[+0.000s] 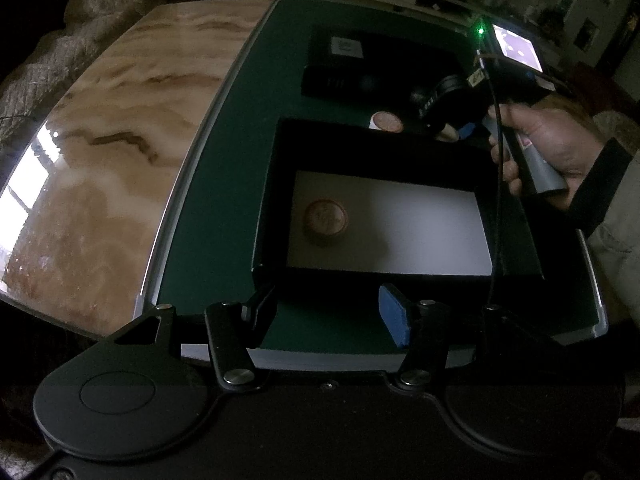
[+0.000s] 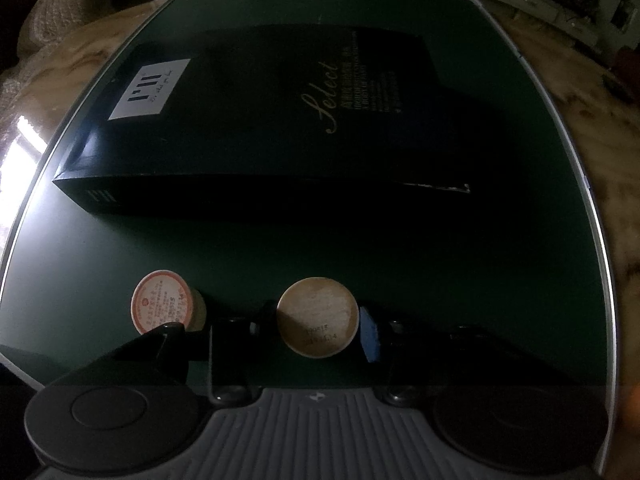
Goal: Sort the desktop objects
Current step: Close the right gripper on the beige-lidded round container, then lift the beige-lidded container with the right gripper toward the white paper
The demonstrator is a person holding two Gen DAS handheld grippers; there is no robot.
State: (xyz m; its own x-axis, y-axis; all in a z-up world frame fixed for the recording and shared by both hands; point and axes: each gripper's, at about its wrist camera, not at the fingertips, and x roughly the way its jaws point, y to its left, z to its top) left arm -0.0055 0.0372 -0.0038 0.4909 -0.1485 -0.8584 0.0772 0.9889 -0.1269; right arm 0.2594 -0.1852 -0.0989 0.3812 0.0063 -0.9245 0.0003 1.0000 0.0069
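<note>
The marbled worktop (image 1: 112,152) carries a dark green mat (image 2: 500,240) with a pale metal rim; in the left wrist view the worktop runs off the picture at 9 o'clock. On the mat lies a closed black box (image 2: 260,120) with the gold word "Select" and a white label at its 10 o'clock corner; its small print is too dim to read.

Toward 6 o'clock from it in the left wrist view sits an open black tray (image 1: 384,152) with a white floor. It holds a single brown round tub (image 1: 326,222), standing at 9 o'clock on that floor; the rest of the floor is bare. The tray's right wall melts into shadow.

The right gripper (image 2: 318,322) is gripped by a hand (image 1: 556,152) with a dark cuff, and its cable crosses the tray. Its jaws pinch a tan round tub (image 2: 317,317) on the mat, the blue pad against the tub's 3 o'clock side; faint printed digits on the lid cannot be read for certain. In the left wrist view this tub is hidden behind the gripper body.

The left gripper (image 1: 328,312) hovers over the mat's near edge, jaws spread with nothing between them.

A tub with a pink printed lid (image 2: 160,306) sits on the mat at 9 o'clock from the pinched one, apart from it; its lower edge is cut off by the gripper's black frame.
</note>
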